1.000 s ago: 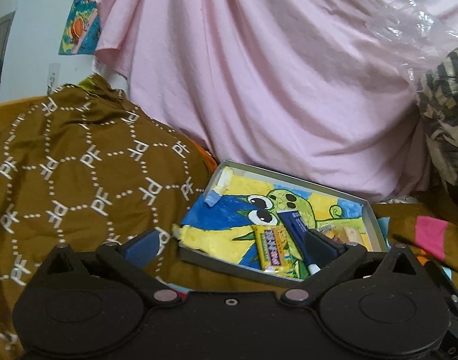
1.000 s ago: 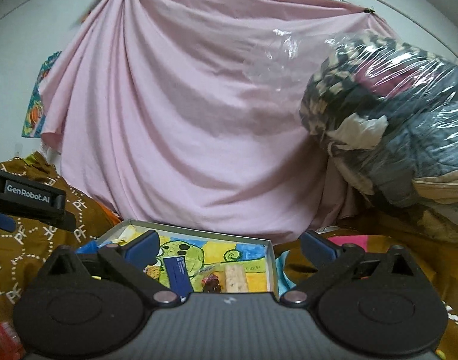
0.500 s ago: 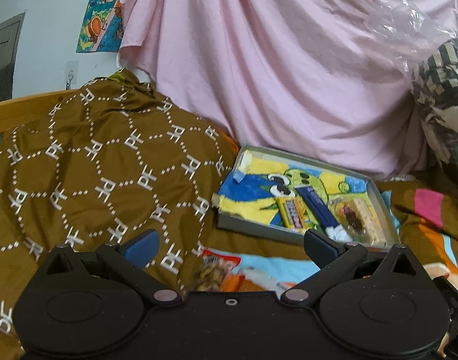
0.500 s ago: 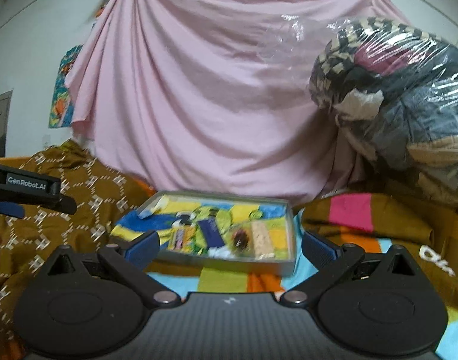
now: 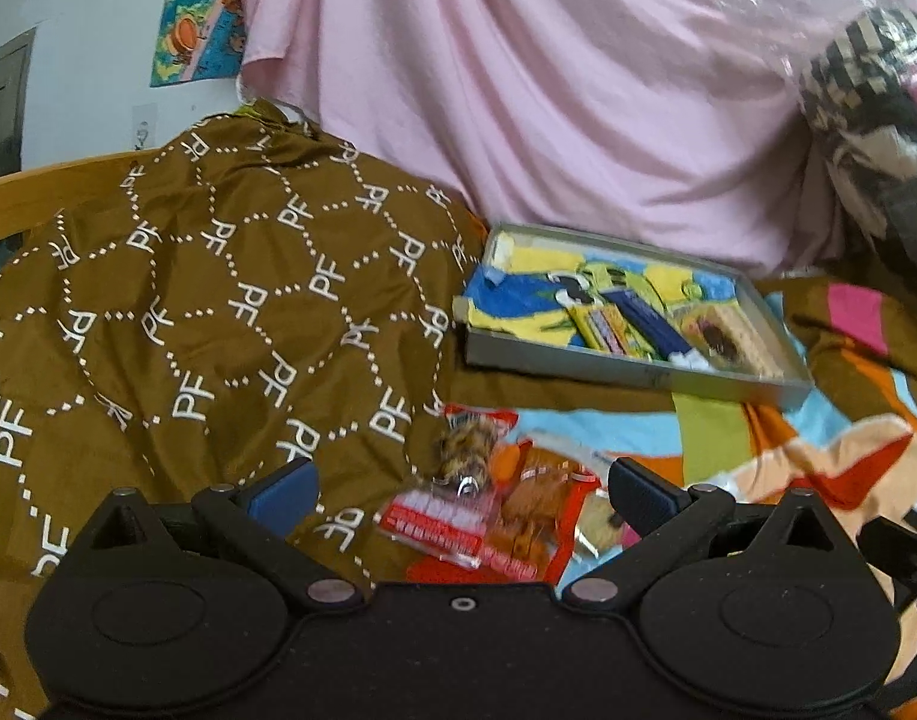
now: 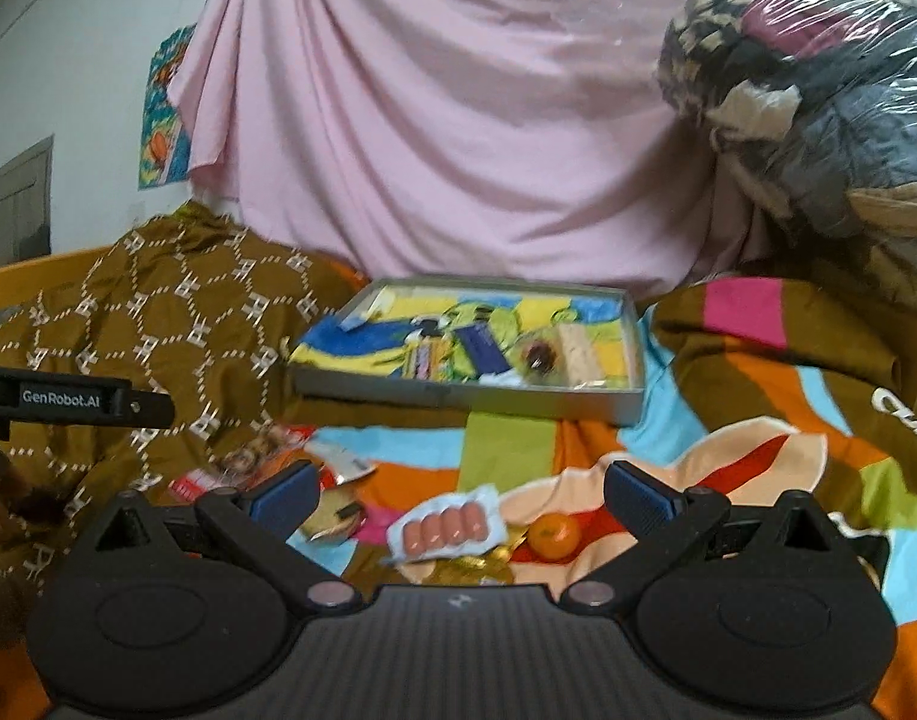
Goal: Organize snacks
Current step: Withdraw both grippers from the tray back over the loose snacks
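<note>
A shallow grey tray [image 5: 614, 369] [image 6: 458, 399] with a cartoon lining lies on the bed and holds a yellow candy pack [image 5: 602, 327], a blue bar [image 5: 650, 318] and a wafer [image 6: 578, 348]. Loose snacks lie in front of it: red packets [image 5: 458, 516] and a nut bag [image 5: 467, 444]. My left gripper [image 5: 461, 489] hangs open just above them. My right gripper [image 6: 461, 489] is open over a sausage pack [image 6: 446, 528], an orange [image 6: 554, 534] and gold wrappers [image 6: 464, 567]. Neither gripper holds anything.
A brown patterned blanket [image 5: 188, 324] is heaped on the left. A pink sheet [image 6: 458, 120] hangs behind the tray. A plastic-wrapped bundle of bedding [image 6: 818, 108] rises at the right. The colourful bedspread [image 6: 758, 468] covers the bed; the left gripper's body [image 6: 68, 399] shows at the left edge.
Both grippers have pulled back from the tray and tilted down, so the tray looks farther off and the loose snacks on the bedspread have come into view. Both stay open.
</note>
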Action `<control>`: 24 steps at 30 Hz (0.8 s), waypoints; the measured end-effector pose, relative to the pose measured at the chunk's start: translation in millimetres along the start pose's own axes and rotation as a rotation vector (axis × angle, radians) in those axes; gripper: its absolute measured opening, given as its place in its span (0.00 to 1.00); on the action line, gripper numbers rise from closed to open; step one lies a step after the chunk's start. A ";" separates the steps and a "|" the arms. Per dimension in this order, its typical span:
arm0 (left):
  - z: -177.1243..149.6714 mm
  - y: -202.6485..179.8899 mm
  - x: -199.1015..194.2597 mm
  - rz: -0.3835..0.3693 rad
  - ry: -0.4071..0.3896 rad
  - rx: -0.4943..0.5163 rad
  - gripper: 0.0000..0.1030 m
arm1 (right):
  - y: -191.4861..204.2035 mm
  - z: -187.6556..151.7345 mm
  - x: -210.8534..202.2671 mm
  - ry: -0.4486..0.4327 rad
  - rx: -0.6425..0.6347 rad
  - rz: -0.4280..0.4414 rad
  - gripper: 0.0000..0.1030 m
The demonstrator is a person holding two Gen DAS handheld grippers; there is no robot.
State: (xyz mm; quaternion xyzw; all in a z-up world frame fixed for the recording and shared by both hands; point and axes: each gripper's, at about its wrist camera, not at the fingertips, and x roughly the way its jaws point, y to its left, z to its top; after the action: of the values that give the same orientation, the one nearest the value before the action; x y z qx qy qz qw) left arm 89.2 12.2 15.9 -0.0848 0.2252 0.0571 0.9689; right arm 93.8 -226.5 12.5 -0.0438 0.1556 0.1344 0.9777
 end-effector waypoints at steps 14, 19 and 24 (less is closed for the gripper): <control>-29.8 -3.4 21.7 -0.076 0.106 0.054 0.99 | 10.1 -15.6 32.5 0.187 -0.036 0.010 1.00; -30.1 -6.9 35.2 -0.108 0.136 0.076 0.99 | 5.6 -18.3 42.1 0.228 -0.013 0.013 1.00; -33.1 -14.2 49.5 -0.145 0.176 0.124 0.99 | 4.6 -21.4 55.0 0.268 -0.031 0.027 1.00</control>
State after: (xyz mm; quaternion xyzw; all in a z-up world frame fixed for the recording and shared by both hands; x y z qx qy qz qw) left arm 121.4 -4.5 -33.4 -0.0453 0.3059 -0.0349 0.9504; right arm 136.7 -211.2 -25.4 -0.0745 0.2832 0.1429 0.9454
